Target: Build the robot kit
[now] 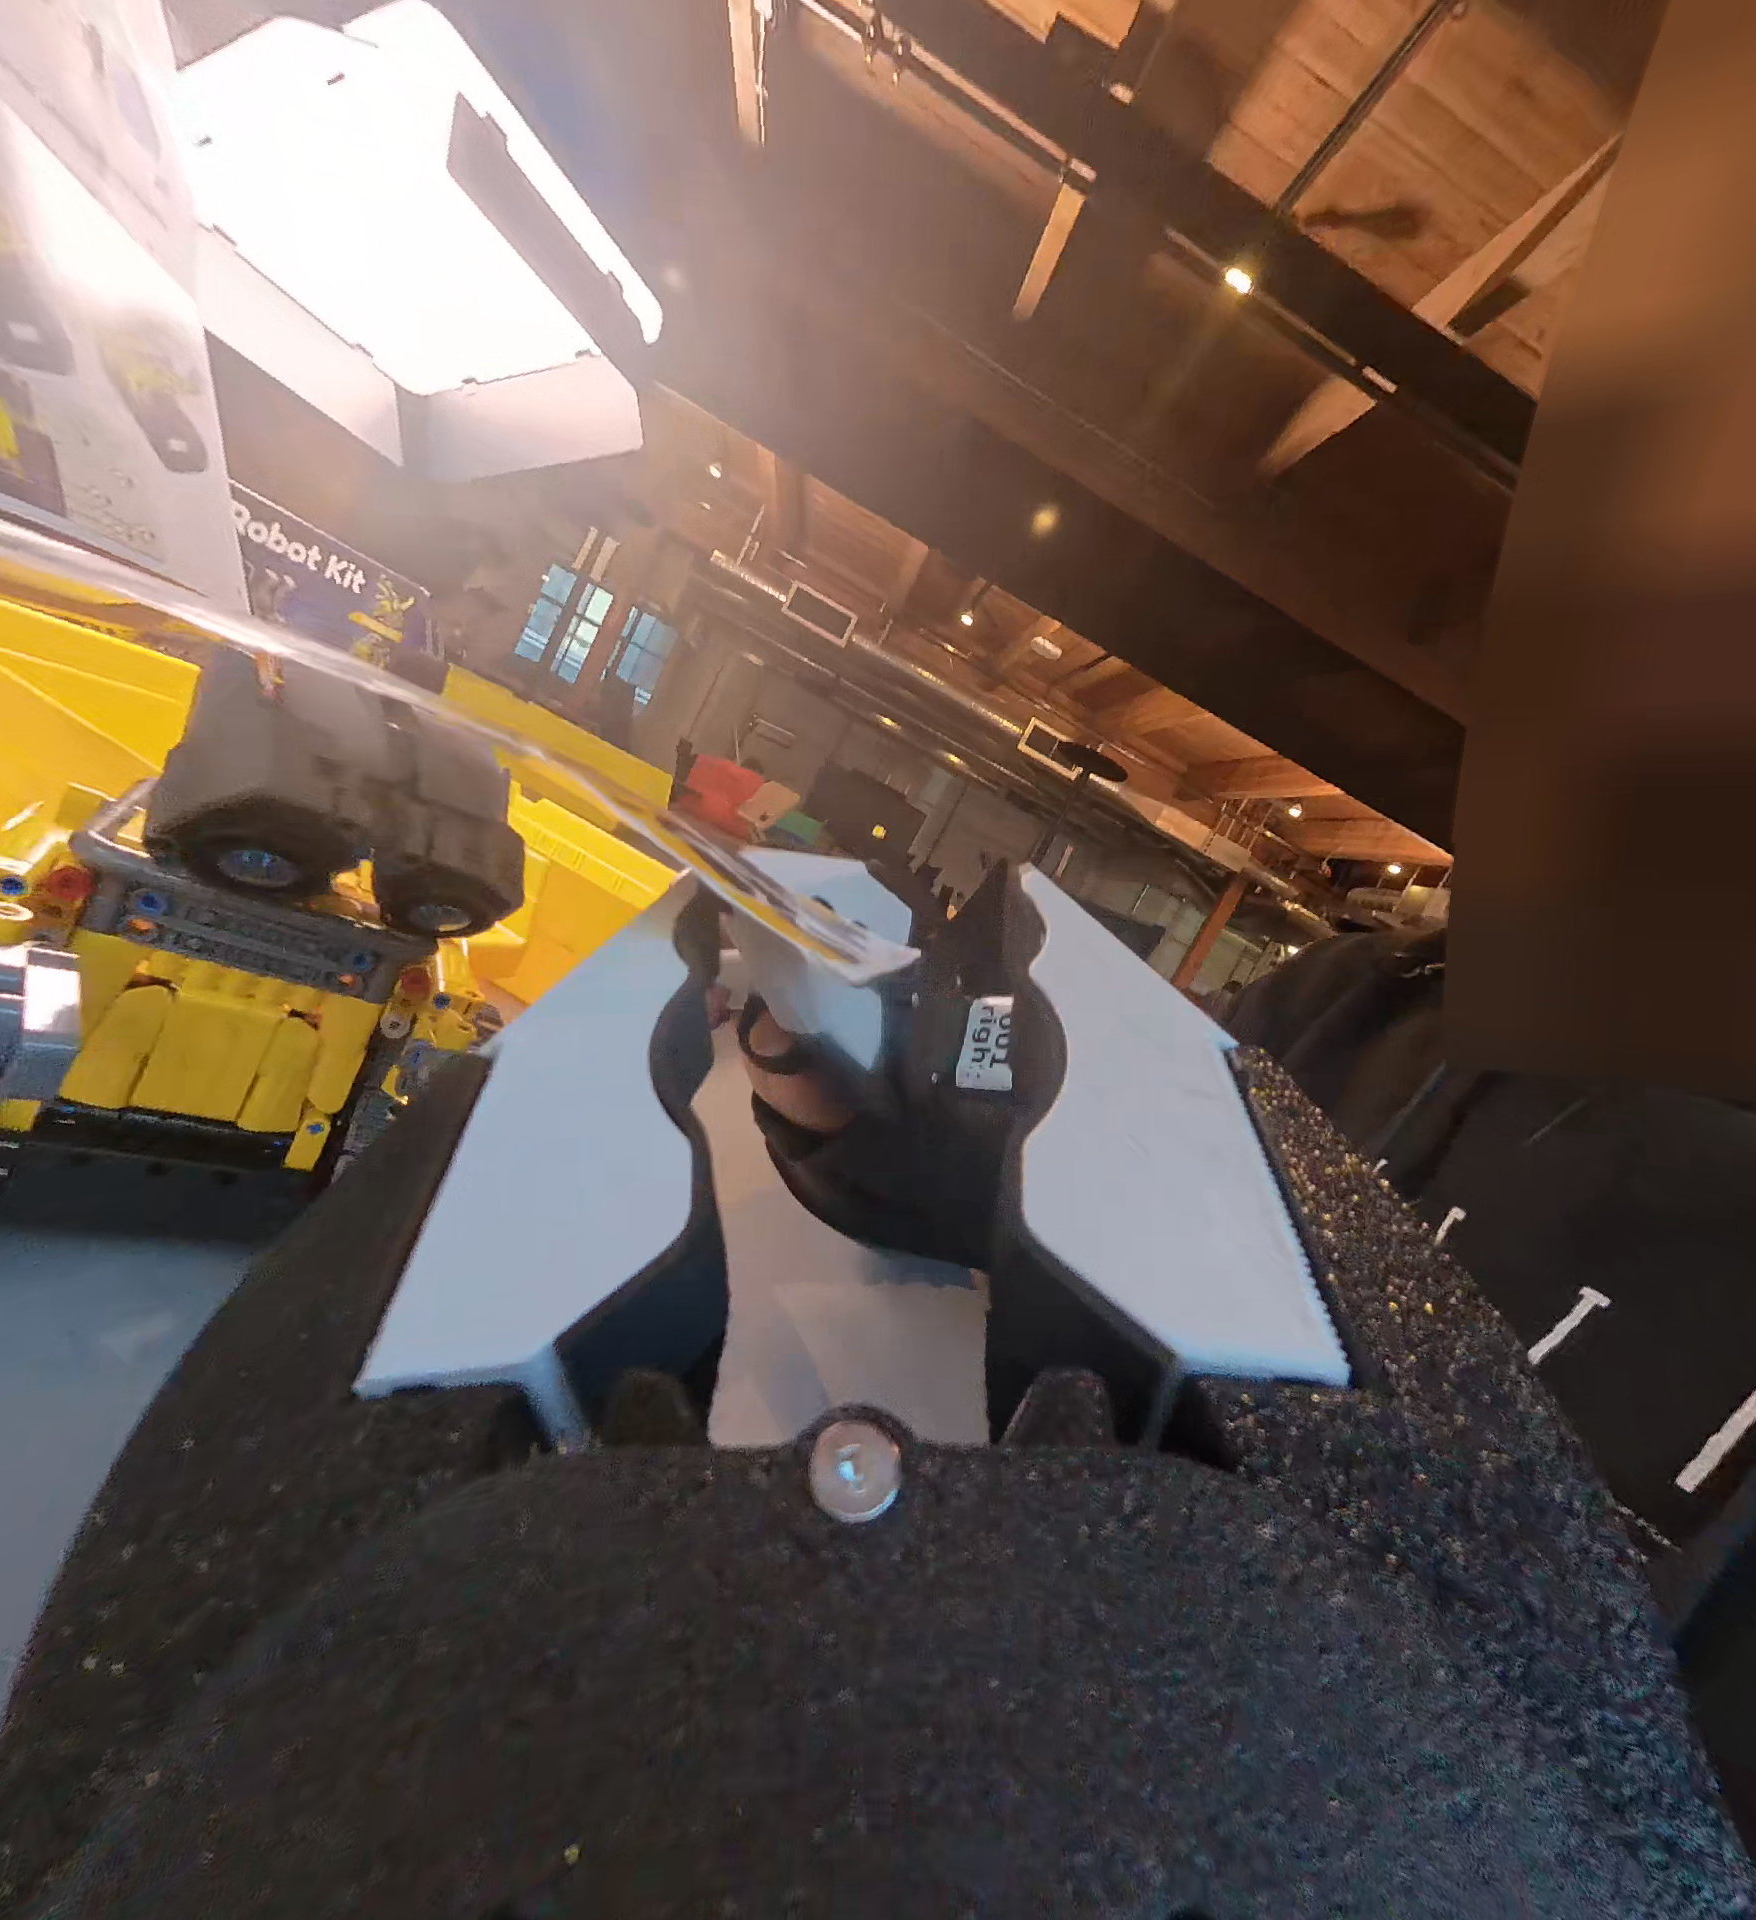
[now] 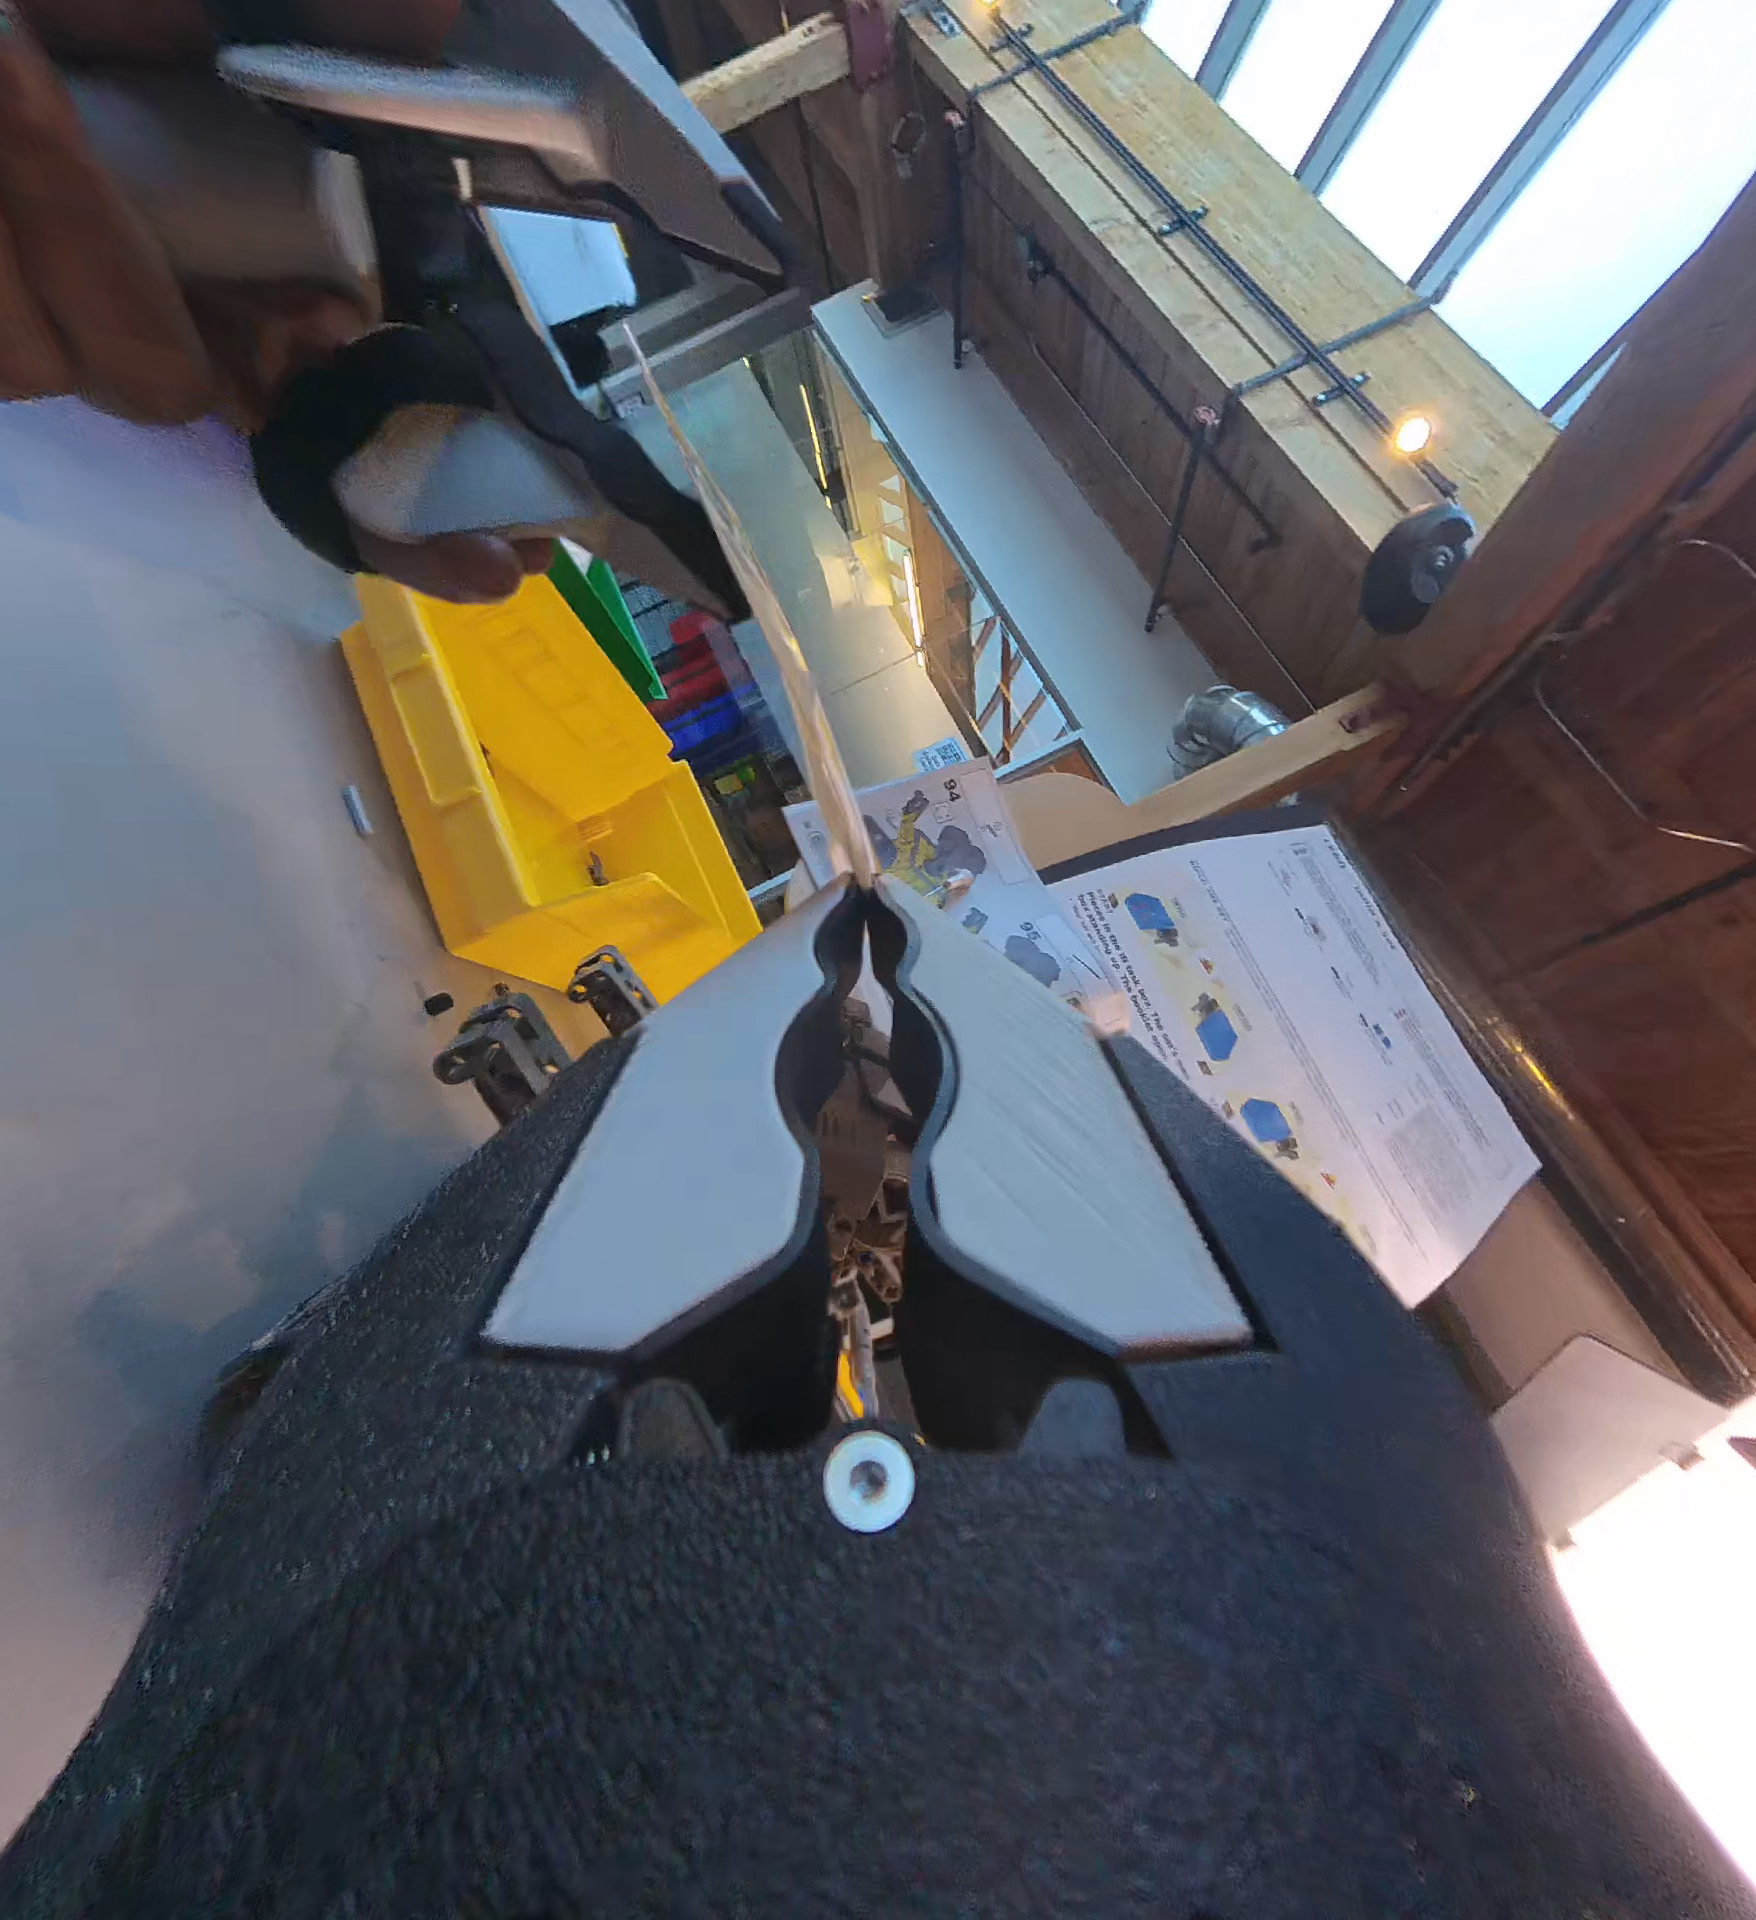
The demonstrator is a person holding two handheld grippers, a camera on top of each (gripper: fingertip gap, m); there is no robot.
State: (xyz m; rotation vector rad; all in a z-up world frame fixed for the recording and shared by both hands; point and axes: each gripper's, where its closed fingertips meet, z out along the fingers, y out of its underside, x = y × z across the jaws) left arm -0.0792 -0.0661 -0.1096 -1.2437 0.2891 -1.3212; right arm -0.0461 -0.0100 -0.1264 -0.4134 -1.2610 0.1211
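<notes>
Glossy printed booklet page (image 2: 801, 707), thin and seen edge-on, runs as a pale sliver from the centre of the right wrist view up toward the upper left of the frame. Its lower edge is pinched at the very tips of the right gripper (image 2: 858, 888), whose grey-faced jaws are pressed together on the paper, leaving only the scalloped hollow behind the tips. In the left wrist view the page slants from the upper left of the frame down to the centre, where a corner of it sits in those same black tips. The left gripper (image 1: 858, 894) has its jaws spread wide and holds nothing. The pinched corner shows in the gap between its two grey fingers, farther off, and I cannot tell whether either finger touches the paper. Under the raised page, at the left of the left wrist view, stands a yellow and grey brick-built vehicle model (image 1: 230, 935). In the right wrist view a yellow plastic bin (image 2: 541, 790) lies on the grey table top (image 2: 126, 935) at centre left. A white printed instruction sheet (image 2: 1289, 1039) lies at centre right, with small dark brick parts (image 2: 510, 1039) just left of the gripper body.
</notes>
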